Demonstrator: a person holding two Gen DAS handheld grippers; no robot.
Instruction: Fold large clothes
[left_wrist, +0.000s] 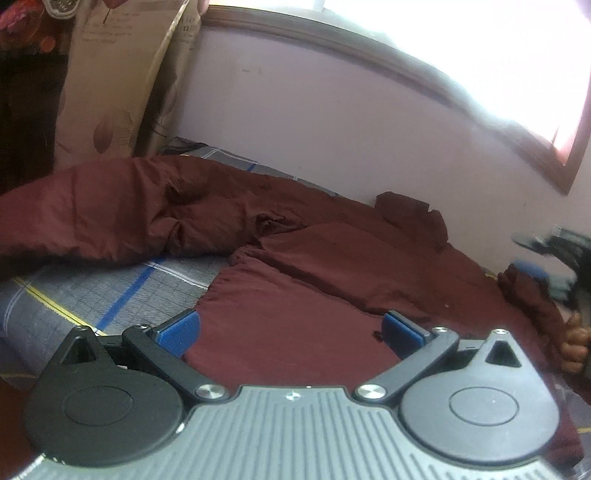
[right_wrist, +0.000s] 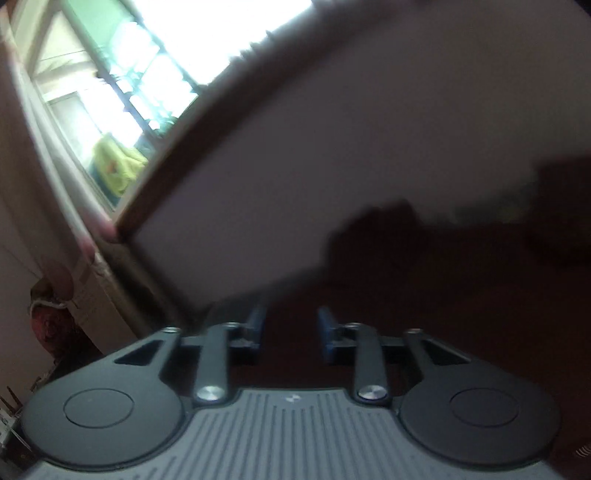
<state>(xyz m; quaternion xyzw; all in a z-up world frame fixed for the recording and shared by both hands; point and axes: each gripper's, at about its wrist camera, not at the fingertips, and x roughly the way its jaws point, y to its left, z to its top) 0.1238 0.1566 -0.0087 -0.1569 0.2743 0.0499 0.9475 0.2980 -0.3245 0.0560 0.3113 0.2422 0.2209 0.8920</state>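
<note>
A large maroon garment (left_wrist: 303, 266) lies spread and partly bunched across a bed, its bulky sleeve part heaped at the left. My left gripper (left_wrist: 291, 332) is wide open just above the garment's near edge, with blue pads (left_wrist: 177, 334) on both sides and nothing between them. My right gripper (left_wrist: 528, 273) shows at the far right of the left wrist view, with maroon cloth bunched at its blue pad. In the blurred, tilted right wrist view the right gripper (right_wrist: 290, 328) has its jaws partly apart over dark maroon cloth (right_wrist: 443, 295); whether cloth is pinched is unclear.
The bed has a grey checked sheet (left_wrist: 92, 291) with blue and yellow lines. A pale wall (left_wrist: 332, 122) and a dark-framed window (left_wrist: 461, 66) stand behind the bed. A floral curtain (left_wrist: 110, 81) hangs at the far left.
</note>
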